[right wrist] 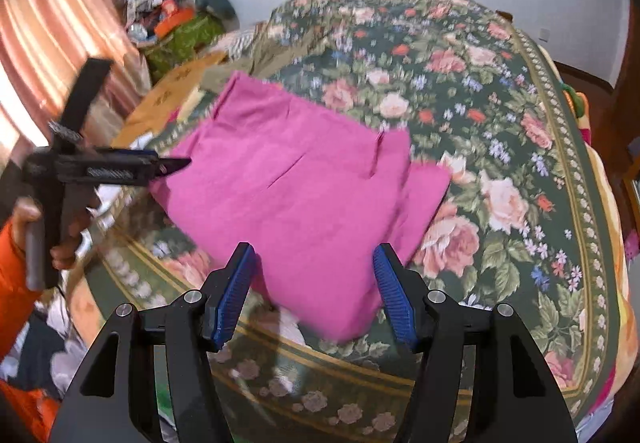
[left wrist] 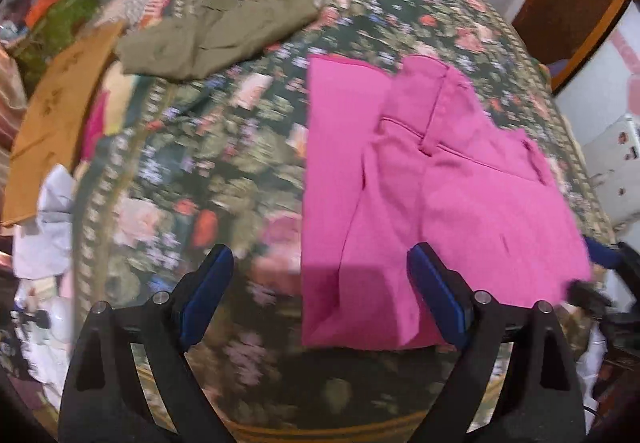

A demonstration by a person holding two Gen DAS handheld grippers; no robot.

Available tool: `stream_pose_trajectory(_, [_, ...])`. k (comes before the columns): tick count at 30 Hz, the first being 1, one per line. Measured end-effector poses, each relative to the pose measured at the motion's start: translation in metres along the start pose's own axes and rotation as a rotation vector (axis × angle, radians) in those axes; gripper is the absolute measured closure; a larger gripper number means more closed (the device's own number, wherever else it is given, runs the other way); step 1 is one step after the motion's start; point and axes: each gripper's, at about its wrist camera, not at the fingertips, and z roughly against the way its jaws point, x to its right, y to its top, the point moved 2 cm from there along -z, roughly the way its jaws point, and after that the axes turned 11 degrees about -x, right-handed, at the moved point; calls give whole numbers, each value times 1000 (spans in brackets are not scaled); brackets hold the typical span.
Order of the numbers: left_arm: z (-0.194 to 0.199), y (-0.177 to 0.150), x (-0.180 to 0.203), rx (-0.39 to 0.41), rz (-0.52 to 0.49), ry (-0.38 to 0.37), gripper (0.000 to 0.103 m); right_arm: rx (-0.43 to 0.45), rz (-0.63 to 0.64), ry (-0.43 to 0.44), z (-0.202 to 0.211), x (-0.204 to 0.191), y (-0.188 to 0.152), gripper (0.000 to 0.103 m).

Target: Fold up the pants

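Pink pants [left wrist: 440, 199] lie folded into a compact rectangle on the floral bedspread [left wrist: 208, 171], waistband toward the far side. My left gripper [left wrist: 320, 275] is open and empty, hovering above the pants' near left edge. My right gripper [right wrist: 314, 275] is open and empty, just above the near edge of the pink pants [right wrist: 296, 179]. The left gripper also shows in the right wrist view [right wrist: 172, 165], held in a hand at the pants' left corner. The right gripper's tip shows at the pants' right edge in the left wrist view [left wrist: 600, 255].
Folded olive pants [left wrist: 216, 35] lie at the bed's far left. A brown cardboard box [left wrist: 56, 123] and a pile of clothes [right wrist: 180, 19] stand beside the bed on the left. Curtains [right wrist: 52, 35] hang at left. A wooden door frame [left wrist: 572, 7] is at far right.
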Motion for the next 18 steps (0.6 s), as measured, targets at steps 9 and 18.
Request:
stream_pose_trajectory(9, [9,-12,-23,35,-70,98,13,-30,-31,-13,-11,29,-4,48])
stream_pose_trajectory(18, [14,-7,-49,45,-47,81,12,-14,-68,-18,-1,40,1,48])
